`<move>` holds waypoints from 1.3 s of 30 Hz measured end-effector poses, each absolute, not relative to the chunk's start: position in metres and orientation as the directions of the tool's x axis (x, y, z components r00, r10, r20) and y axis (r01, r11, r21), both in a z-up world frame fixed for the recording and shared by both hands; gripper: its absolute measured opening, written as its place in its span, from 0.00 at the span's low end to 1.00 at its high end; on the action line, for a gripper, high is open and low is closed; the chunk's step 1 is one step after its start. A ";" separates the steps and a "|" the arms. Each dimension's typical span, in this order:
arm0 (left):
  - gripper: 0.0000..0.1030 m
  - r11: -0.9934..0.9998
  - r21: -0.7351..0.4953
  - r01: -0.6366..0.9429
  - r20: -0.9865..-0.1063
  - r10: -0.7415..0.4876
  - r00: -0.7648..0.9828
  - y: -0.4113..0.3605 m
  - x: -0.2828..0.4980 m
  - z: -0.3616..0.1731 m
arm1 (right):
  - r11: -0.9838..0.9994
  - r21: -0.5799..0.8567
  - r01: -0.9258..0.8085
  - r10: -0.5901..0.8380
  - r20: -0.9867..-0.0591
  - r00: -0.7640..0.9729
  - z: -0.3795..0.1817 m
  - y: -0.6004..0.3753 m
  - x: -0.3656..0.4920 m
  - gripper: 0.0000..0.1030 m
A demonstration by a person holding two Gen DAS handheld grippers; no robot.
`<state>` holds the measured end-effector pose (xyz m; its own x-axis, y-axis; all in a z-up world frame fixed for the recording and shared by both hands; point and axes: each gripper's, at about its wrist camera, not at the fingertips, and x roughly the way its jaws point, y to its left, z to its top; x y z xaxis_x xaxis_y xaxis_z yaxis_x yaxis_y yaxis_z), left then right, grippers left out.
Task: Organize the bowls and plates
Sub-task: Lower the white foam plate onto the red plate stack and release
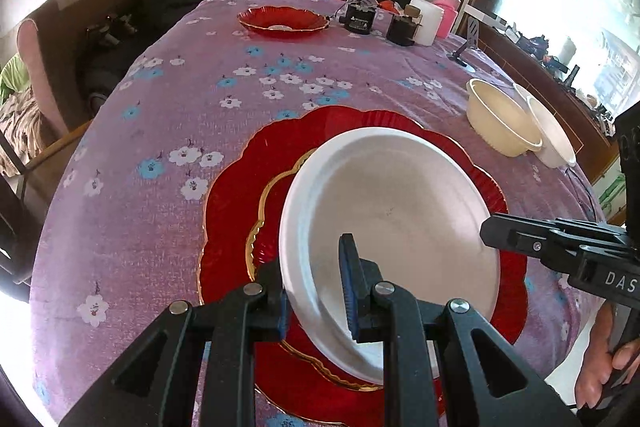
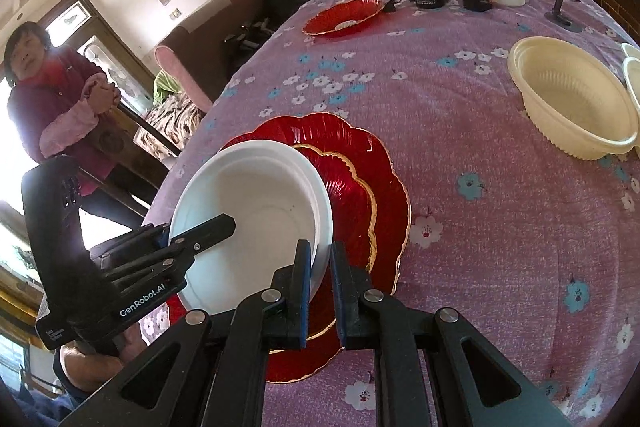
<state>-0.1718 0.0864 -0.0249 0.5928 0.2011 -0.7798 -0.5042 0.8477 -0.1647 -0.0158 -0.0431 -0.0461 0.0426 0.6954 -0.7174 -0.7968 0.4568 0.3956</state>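
- While both grippers hold it, the white plate hangs tilted over the red plates, near the close edge of the table.
- The left gripper is clenched on the near left rim of the white plate; one blue pad lies on the inner face, the other is under the rim.
- The right gripper is clenched on the right rim of the same plate; its two blue pads press the thin rim from both sides.
- In the right wrist view the white plate covers the left part of the red plates.
- The red plates are two, a smaller one with a gold edge lying on a bigger one with a wavy gold edge; they lie on the purple flowered cloth.
- Two cream bowls, one inside the other, stand to the right, well apart from the red plates; just beside them on the right are white bowls.
- Another red plate lies at the far side of the table.
- Near it, to the right, stand two small black devices, a white jar and a pink bottle.
- A person in a dark red jacket stands beyond the left edge of the table, hands joined.
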 end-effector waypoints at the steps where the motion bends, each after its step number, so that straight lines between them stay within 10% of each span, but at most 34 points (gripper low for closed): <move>1: 0.19 0.847 -0.167 -0.504 -0.781 0.198 0.592 0.087 -0.171 -0.026 | 0.458 0.396 -0.796 0.695 -0.718 0.043 -0.046 -0.043 -0.016 0.11; 39: 0.28 0.827 -0.153 -0.540 -0.770 0.243 0.590 0.091 -0.180 -0.014 | 0.470 0.443 -0.763 0.740 -0.669 0.067 -0.034 -0.072 -0.006 0.12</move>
<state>-0.1797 0.0909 -0.0138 0.5901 0.2427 -0.7700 -0.5403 0.8274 -0.1533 -0.0064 -0.0722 -0.0341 0.0672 0.7405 -0.6687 -0.7635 0.4696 0.4433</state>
